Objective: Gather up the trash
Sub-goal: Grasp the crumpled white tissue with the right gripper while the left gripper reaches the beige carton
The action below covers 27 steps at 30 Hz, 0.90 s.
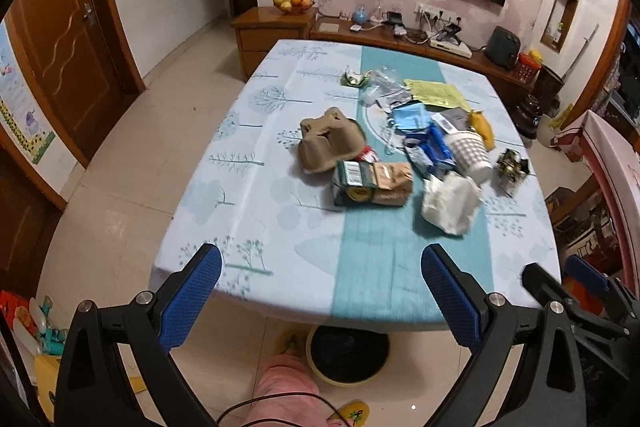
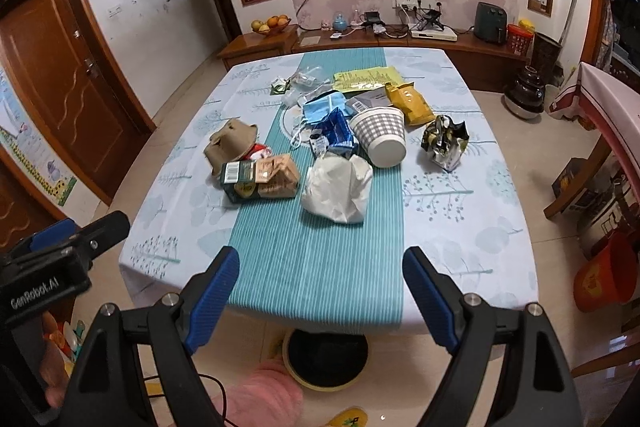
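Observation:
Trash lies in the middle of the table [image 1: 280, 259] [image 2: 460, 227]: a brown egg carton [image 1: 330, 143] [image 2: 230, 143], a green-and-tan box [image 1: 372, 183] [image 2: 260, 177], crumpled white paper [image 1: 450, 203] [image 2: 338, 191], a checked paper cup [image 1: 470, 151] [image 2: 382, 135], a blue wrapper [image 1: 430, 147] [image 2: 336, 129], a blue mask [image 1: 408, 117] [image 2: 322, 107], a yellow packet [image 2: 408, 101] and a foil wrapper [image 1: 512, 165] [image 2: 444, 141]. My left gripper [image 1: 322, 273] and right gripper [image 2: 320, 267] are open and empty, above the table's near edge, short of the trash.
The table stands on a round black pedestal base [image 2: 326, 355]. A low wooden cabinet [image 2: 400, 45] runs along the far wall under a TV. An orange bucket [image 2: 604, 273] stands on the floor to the right, a wooden door [image 1: 60, 47] to the left.

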Tool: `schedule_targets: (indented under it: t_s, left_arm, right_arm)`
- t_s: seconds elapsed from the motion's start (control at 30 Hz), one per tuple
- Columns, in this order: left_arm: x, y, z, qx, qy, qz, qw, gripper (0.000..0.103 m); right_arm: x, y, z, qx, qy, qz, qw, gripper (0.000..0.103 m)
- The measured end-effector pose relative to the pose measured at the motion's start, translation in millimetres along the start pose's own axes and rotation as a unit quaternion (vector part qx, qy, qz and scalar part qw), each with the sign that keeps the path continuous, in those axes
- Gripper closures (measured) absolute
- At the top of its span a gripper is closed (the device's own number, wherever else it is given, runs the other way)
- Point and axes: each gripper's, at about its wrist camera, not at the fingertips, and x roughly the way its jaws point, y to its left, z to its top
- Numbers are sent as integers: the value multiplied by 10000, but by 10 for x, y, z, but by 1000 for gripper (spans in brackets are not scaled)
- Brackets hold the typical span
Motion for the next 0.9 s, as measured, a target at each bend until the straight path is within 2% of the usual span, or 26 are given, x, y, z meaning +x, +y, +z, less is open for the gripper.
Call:
schedule_targets:
  t_s: [0.2,0.27,0.37,0.43,0.5,0.6,0.67,0.77,0.83,0.9]
  left_arm:
    - [438,99,460,377,290,-228,9986,4]
    - [613,61,622,712,402,-346,9960,4]
    - [829,-21,776,1125,593,-466,9908,4]
    - [1004,-88,883,1404,743,-592,9855,4]
    - [1127,-175,987,1640,817,-711,9805,4]
    - [1261,-341,1116,1954,858,-901,9728,4]
    - [1353,-480,1213,2142,929,-1098,9661,4]
    - [1505,-736,1348,2358,1111,-1394,9553,4]
    - [1628,-908,1421,2469,1242,-1566,9482,4]
    - [1705,-1005,1459,2519,1324,-1665,9441,4]
  right_arm:
    - [375,-91,273,580,271,-89,9979,19]
    - [565,-174,339,917,397,-19,9950,19]
    - [890,-277,390,1279,567,-130,9901,19]
    - [1112,-344,402,1502,722,-146,9859,31]
    - [1335,-425,409,1747,914,-58,9804,33]
    - [1546,-517,410,1981,959,-110,9754,35]
    - [1647,-561,413,2108,976,-111,9726,41]
    - [1762,-578,413,2239,1063,-27,9688,56]
    - [1824,-561,409,2258,1110,90,9678,77]
    - [1868,-537,403,2263,1169,142,9669,78]
